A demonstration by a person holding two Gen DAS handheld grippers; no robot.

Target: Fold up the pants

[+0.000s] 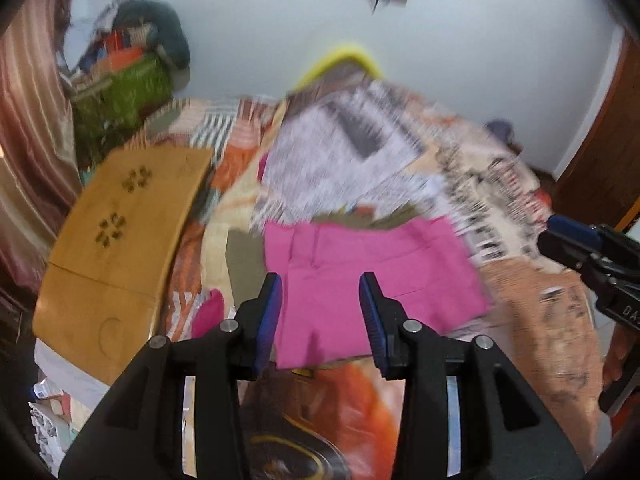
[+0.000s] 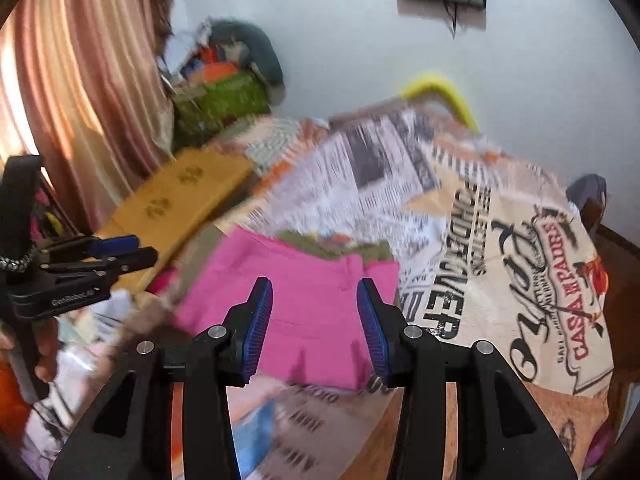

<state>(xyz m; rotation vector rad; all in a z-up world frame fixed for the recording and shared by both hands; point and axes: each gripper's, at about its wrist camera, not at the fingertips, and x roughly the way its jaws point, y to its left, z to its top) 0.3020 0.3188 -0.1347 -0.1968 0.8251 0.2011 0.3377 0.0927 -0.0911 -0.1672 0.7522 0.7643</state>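
Note:
Pink pants [image 1: 380, 256] [image 2: 304, 256] lie folded into a short flat rectangle on the patterned bedcover [image 1: 540, 312] [image 2: 500, 240]. My left gripper [image 1: 320, 284] hovers above their near left part, jaws apart, with nothing between the blue pads. My right gripper [image 2: 314, 286] hangs over their near edge in the same way, open and empty. Each gripper also shows in the other's view: the right gripper [image 1: 568, 240] at the right edge, the left gripper [image 2: 120, 252] at the left with a hand below it. Both views are motion-blurred.
A tan cardboard box [image 1: 120, 232] [image 2: 180, 188] lies left of the pants. An olive garment [image 1: 244, 264] peeks from under them. A newspaper-print cloth [image 1: 340, 152] lies behind. A green bag with piled things [image 1: 124, 88] and a curtain [image 1: 28, 120] stand far left.

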